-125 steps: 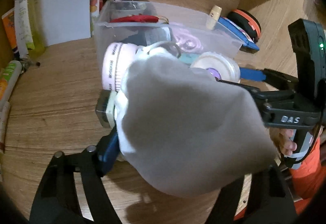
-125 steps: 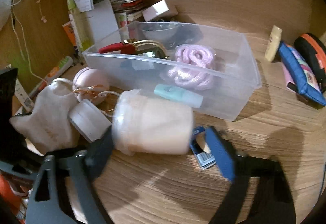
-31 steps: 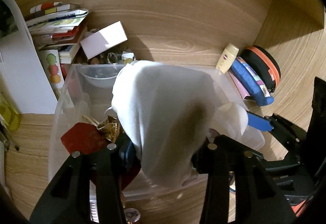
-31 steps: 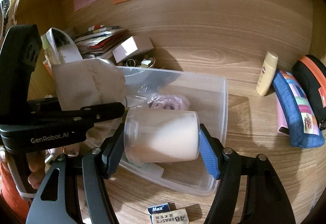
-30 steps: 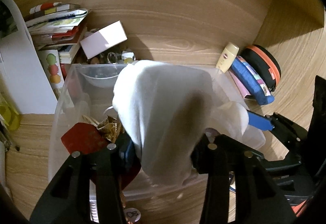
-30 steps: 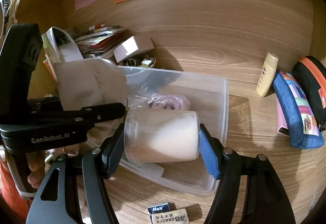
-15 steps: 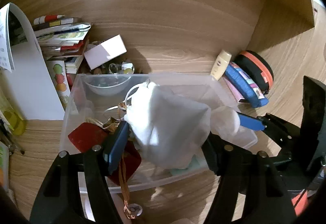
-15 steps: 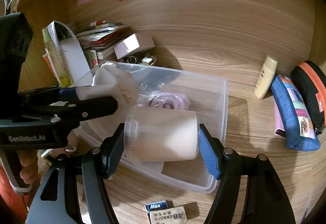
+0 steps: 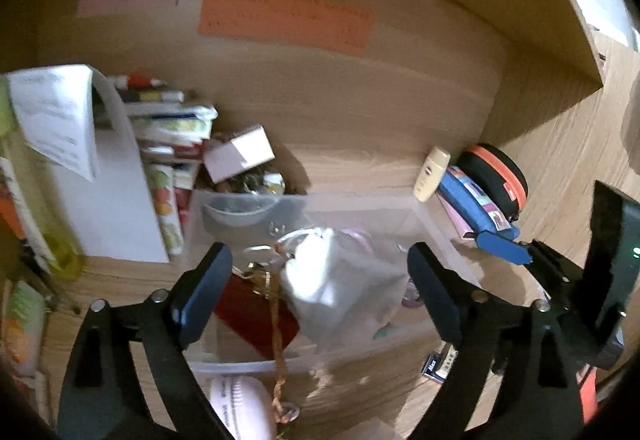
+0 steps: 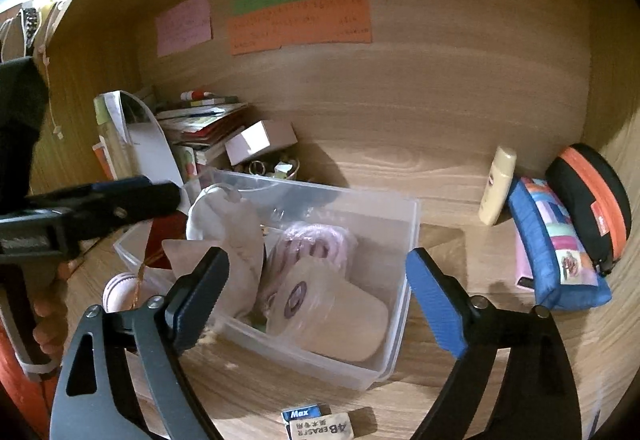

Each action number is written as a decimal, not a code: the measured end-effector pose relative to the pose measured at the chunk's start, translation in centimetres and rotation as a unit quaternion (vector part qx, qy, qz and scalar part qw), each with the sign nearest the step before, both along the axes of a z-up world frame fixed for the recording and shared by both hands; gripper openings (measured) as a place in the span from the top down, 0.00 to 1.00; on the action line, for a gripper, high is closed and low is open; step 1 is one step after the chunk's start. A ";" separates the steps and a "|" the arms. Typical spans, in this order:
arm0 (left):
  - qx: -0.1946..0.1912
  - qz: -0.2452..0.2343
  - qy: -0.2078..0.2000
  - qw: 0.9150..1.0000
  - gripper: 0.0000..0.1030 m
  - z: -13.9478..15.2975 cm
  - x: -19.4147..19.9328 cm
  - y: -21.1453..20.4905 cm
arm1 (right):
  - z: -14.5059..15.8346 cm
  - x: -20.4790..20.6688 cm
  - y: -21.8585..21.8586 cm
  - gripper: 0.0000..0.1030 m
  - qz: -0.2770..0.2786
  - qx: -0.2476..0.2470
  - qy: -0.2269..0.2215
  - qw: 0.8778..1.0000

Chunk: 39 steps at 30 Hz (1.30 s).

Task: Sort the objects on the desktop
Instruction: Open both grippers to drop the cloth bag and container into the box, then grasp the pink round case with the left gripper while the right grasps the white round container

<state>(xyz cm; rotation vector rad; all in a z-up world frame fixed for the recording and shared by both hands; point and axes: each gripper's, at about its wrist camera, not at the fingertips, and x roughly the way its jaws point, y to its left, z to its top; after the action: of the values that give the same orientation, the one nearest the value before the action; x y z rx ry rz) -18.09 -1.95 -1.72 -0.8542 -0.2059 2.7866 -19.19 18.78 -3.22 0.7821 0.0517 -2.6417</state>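
A clear plastic bin (image 9: pixel 360 196) stands on the wooden desk. A white cloth pouch (image 9: pixel 336 280) lies inside it beside a red item (image 9: pixel 252 312). My left gripper (image 9: pixel 316 256) hovers above the pouch with its jaws opening and nothing between the pads. In the right wrist view, a cream jar (image 10: pixel 332 316) lies on its side in the bin (image 10: pixel 414 236), next to a pink rope coil (image 10: pixel 316 240) and the pouch (image 10: pixel 228 224). My right gripper (image 10: pixel 316 260) is above the jar, its jaws opening and nothing in them.
A pink round case (image 10: pixel 118 292) sits just outside the bin's front left. An eraser (image 10: pixel 320 428) lies in front. At the right stand a lotion tube (image 10: pixel 498 190), a blue pencil case (image 10: pixel 556 248) and a black-orange case (image 10: pixel 592 200). Books and a small box (image 10: pixel 260 138) crowd the back left.
The left jaws spread and let go of the white pouch, which dropped into the bin as the gripper rose. The right jaws spread and released the cream jar into the bin.
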 end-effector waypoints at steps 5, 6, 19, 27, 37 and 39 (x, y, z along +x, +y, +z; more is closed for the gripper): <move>-0.037 0.017 0.011 0.999 0.07 0.5 2.3 -1.0 | -0.2 -0.2 0.1 0.14 0.009 -0.006 -0.013 1.000; -0.044 0.019 0.008 0.999 0.07 0.3 2.6 -1.3 | -0.1 -0.1 0.0 0.14 0.008 -0.003 -0.012 1.000; -0.082 0.036 -0.029 0.996 0.04 -3.5 7.8 -5.2 | -0.1 4.4 0.8 0.14 -0.008 0.015 -0.016 1.000; -0.066 0.014 -0.063 0.996 0.04 -5.9 7.8 -4.9 | -2.1 8.4 -2.7 0.14 0.050 0.016 -0.039 0.998; -0.051 -0.016 -0.107 0.993 0.34 -7.8 5.9 -4.6 | -5.6 9.2 -8.1 0.14 0.100 0.063 -0.079 0.990; -0.056 -0.022 -0.109 0.992 0.35 -8.0 5.6 -4.5 | -6.0 8.8 -8.7 0.14 0.106 0.066 -0.091 0.988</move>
<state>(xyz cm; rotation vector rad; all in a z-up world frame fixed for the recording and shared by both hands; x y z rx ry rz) -12.46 -6.43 -9.75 -1.1777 -0.0651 2.6815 -10.43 10.09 -9.26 1.0006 0.2485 -2.3757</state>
